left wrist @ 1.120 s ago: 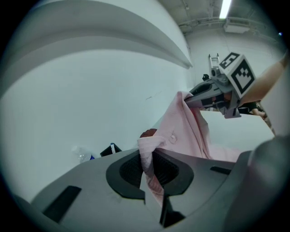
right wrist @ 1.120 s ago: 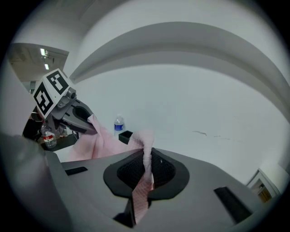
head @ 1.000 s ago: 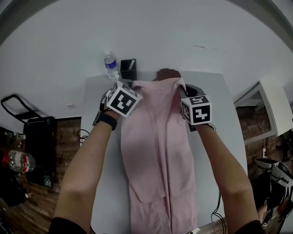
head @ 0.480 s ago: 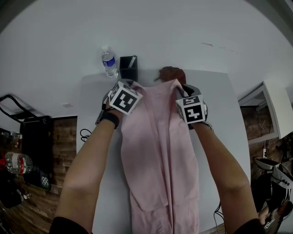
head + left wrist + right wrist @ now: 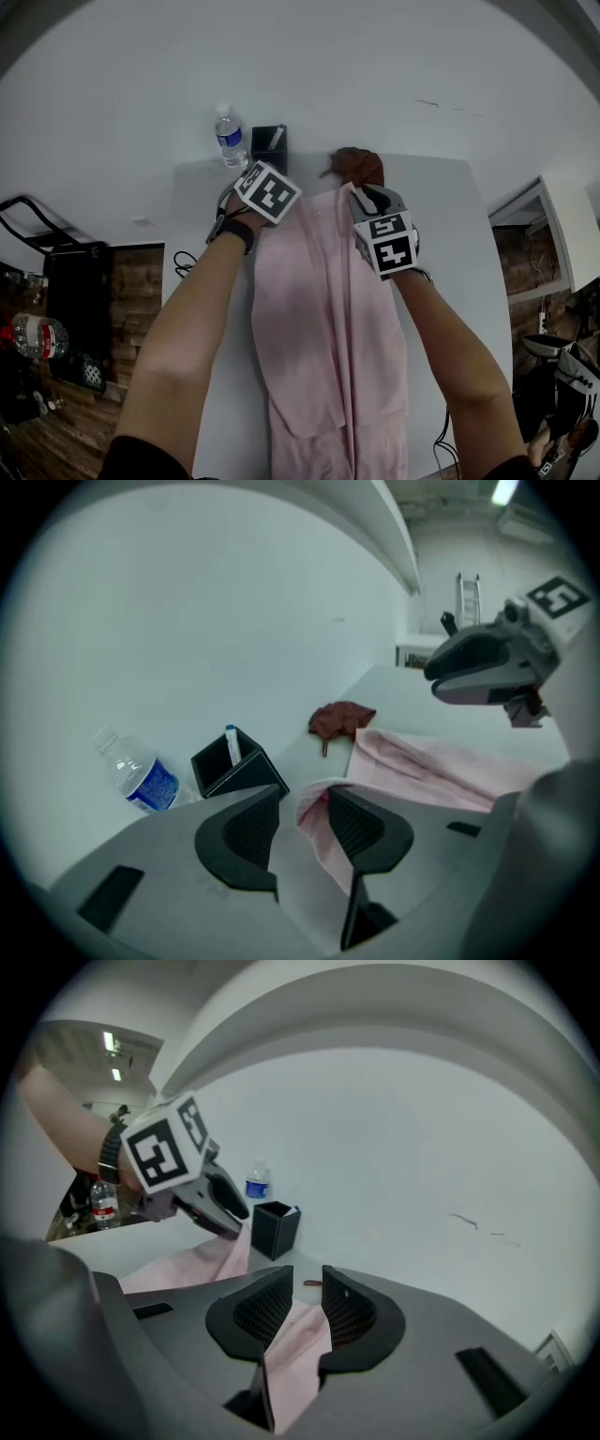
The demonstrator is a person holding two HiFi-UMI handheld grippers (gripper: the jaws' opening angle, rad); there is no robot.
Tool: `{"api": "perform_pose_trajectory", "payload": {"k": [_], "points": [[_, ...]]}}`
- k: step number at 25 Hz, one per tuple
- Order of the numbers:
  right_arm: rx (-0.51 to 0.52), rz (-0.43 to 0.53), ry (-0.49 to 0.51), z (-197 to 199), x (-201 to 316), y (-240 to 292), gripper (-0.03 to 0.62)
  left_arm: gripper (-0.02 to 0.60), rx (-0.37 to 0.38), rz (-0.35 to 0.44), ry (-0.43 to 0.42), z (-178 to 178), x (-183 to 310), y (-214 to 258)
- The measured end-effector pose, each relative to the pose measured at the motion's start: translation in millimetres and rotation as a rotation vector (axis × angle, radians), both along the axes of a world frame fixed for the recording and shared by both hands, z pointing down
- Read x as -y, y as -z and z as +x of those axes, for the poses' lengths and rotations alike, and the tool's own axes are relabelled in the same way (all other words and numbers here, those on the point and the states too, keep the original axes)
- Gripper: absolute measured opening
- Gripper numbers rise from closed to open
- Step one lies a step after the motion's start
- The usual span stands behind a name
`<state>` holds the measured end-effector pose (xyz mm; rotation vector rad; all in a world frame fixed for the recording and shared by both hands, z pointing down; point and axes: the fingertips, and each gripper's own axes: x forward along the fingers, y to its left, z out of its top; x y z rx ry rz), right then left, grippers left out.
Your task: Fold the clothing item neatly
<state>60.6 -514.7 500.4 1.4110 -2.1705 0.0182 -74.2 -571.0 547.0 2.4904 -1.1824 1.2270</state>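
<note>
A pink shirt lies lengthwise on the white table, its far end near the back edge. My left gripper is at the far left corner of the shirt. Its jaws are opening, and a fold of pink cloth stands loosely between them, leaning on the right finger. My right gripper is at the far right corner. Its jaws are opening too, with shirt fabric lying slack in the gap and neither pad pressing on it.
A water bottle and a black pen holder stand at the table's back left edge. A crumpled dark red cloth lies just beyond the shirt's far end. A white wall rises behind the table. Cables hang off the table's left side.
The shirt's far end has dropped from its lifted, stretched hold onto the table. Both pairs of jaws have parted from the cloth, and both grippers sit slightly lower and closer together.
</note>
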Motion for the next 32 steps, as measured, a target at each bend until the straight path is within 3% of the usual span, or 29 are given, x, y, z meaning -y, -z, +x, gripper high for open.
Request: {"api": "perform_pose_trajectory", "payload": {"k": [2, 6, 7, 13, 16, 22, 24, 32], "points": [[0.012, -0.026, 0.049, -16.2, -13.2, -5.5, 0.098, 0.15, 0.084, -0.059, -0.017, 5.6, 0.4, -16.8], [0.018, -0.084, 0.164, -45.2, -45.1, -24.6, 0.097, 0.178, 0.108, -0.158, -0.09, 9.5, -5.8, -37.1], [0.016, -0.092, 0.189, -49.8, -52.1, -28.7, 0.097, 0.209, 0.099, -0.165, -0.113, 9.6, -7.2, -37.9], [0.091, -0.129, 0.208, -53.3, -84.0, -35.8, 0.094, 0.212, -0.008, -0.125, -0.171, 0.8, -13.1, -14.0], [0.158, -0.115, 0.231, -50.1, -111.2, -12.7, 0.092, 0.212, -0.088, -0.05, -0.189, 1.6, -31.9, 20.3], [0.215, -0.062, 0.265, -30.7, -192.7, 42.1, 0.092, 0.198, -0.309, 0.181, -0.295, 26.1, -152.9, 101.2], [0.21, -0.034, 0.287, -30.4, -217.7, 61.7, 0.092, 0.195, -0.344, 0.228, -0.336, 34.0, -200.3, 122.0], [0.192, -0.02, 0.388, -30.3, -319.9, 100.2, 0.092, 0.181, -0.367, 0.242, -0.345, 47.2, -357.2, 133.6]]}}
